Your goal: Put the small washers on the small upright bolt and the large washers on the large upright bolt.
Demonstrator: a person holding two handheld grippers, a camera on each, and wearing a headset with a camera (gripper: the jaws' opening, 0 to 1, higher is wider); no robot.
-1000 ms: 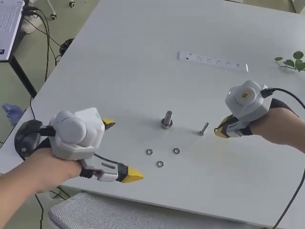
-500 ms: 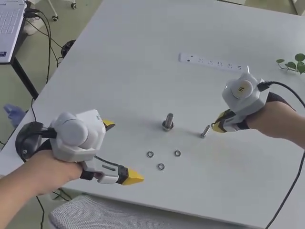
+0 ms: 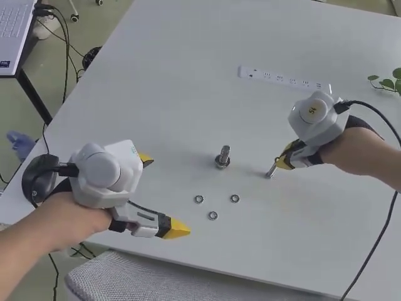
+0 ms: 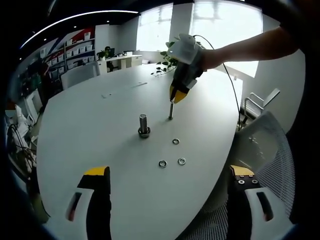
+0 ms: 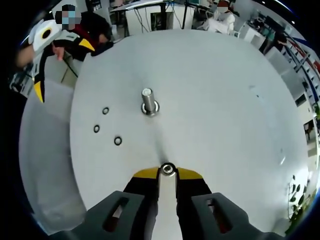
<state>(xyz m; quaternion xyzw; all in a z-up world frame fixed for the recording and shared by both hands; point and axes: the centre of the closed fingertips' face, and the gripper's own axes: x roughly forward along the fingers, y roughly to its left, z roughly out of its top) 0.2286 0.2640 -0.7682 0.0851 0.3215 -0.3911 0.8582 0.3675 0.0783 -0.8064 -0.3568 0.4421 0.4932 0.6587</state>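
In the head view, the left gripper (image 3: 160, 194) sits low at the near edge of the white table (image 3: 156, 94), held in a hand (image 3: 59, 219). Its yellow-tipped jaws are spread wide and hold nothing. Past it, the large upright bolt (image 3: 223, 157) stands mid-table with metal rings around its base. 3 loose washers (image 3: 213, 216) lie flat just in front of that bolt, each apart from the others. To the right, the small upright bolt (image 3: 270, 170) leans a little, and the right gripper (image 3: 283, 164) has its tip at the bolt's top. A power strip (image 3: 285, 79) lies further back.

In the left gripper view, the left gripper (image 4: 170, 171) shows 2 jaws far apart with bare table between them. The 3 loose washers (image 4: 162, 163) lie ahead, then the large upright bolt (image 4: 144, 125). Beyond that, the small upright bolt (image 4: 170, 111) has the right gripper (image 4: 176, 95) touching its upper end.

In the right gripper view, the right gripper (image 5: 168, 173) has its jaws drawn almost together. They pinch a tiny metal ring, seemingly a small washer (image 5: 168, 169), at their tips. The large upright bolt (image 5: 147, 102) stands beyond, with the 3 loose washers (image 5: 117, 141) to its left. The left gripper (image 5: 61, 67) is at the table's far edge.
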